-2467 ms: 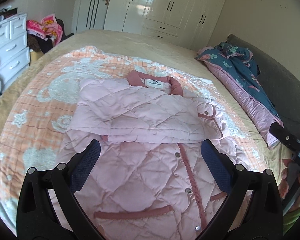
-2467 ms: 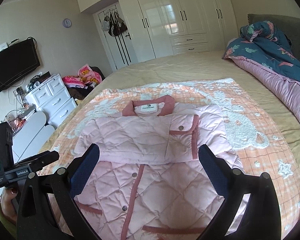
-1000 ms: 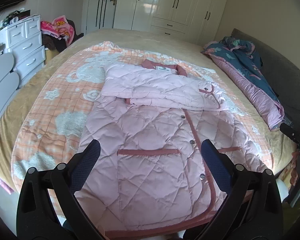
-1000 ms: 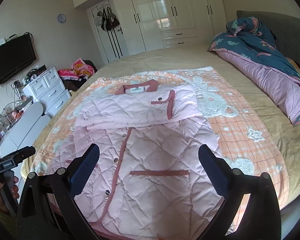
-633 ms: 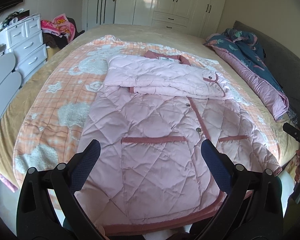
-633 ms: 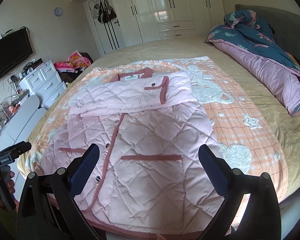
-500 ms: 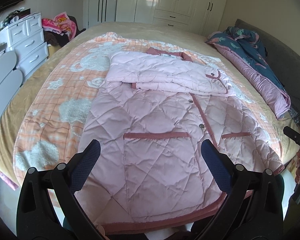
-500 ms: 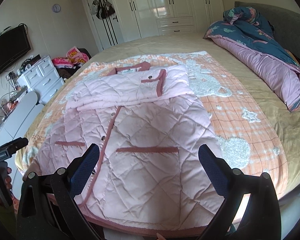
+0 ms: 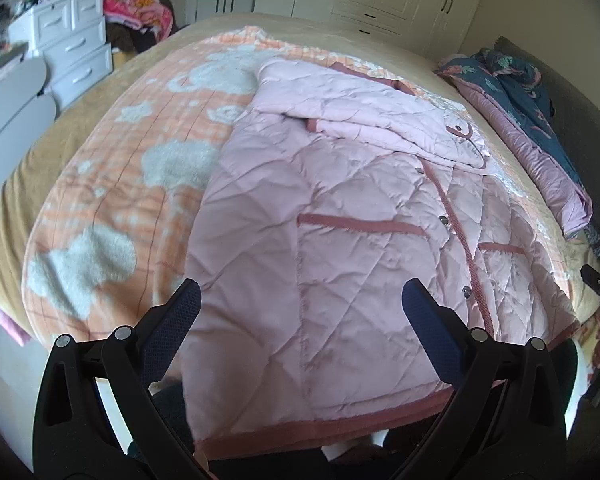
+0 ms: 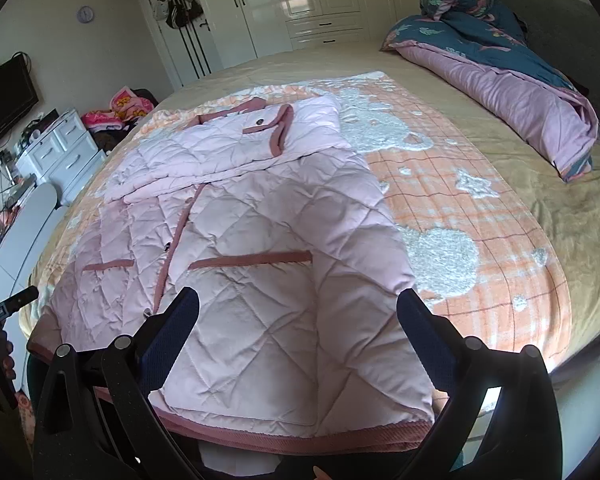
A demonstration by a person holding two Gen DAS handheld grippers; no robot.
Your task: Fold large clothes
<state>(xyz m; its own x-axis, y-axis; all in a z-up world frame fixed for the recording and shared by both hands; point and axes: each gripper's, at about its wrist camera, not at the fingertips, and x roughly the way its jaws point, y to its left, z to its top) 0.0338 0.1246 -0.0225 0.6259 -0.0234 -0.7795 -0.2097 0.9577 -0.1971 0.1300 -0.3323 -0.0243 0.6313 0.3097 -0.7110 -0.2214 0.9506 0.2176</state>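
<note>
The pink quilted coat (image 9: 339, 240) lies face up on the orange blanket (image 9: 120, 184), collar toward the white wardrobes (image 10: 300, 0), hem hanging over the near edge of the bed (image 10: 559, 208). Its 2 sleeves are already folded across the chest into a flat band just below the collar, which narrows the coat to a long rectangle. What looks left is to lift the hem and carry it up toward the collar.

Both tools sit low at that hem, probably for that reason. The left gripper (image 9: 300, 320) hovers above the hem's left part with its jaws spread wide and nothing between them. The right gripper (image 10: 298, 316) hovers over the hem's right part, jaws equally wide and empty. Neither pad touches cloth as far as I can tell.

Compared with 2.5 s ago, both cameras have pulled back from the folded sleeves toward the foot of the coat: the sleeve band, then close under the jaws, now lies far up the coat, and the hem's dark pink trim (image 10: 300, 438), then out of sight, shows fully. The coat itself has not shifted.

Beyond the coat, a blue and purple duvet (image 10: 499, 60) is bunched along the far side of the bed.
</note>
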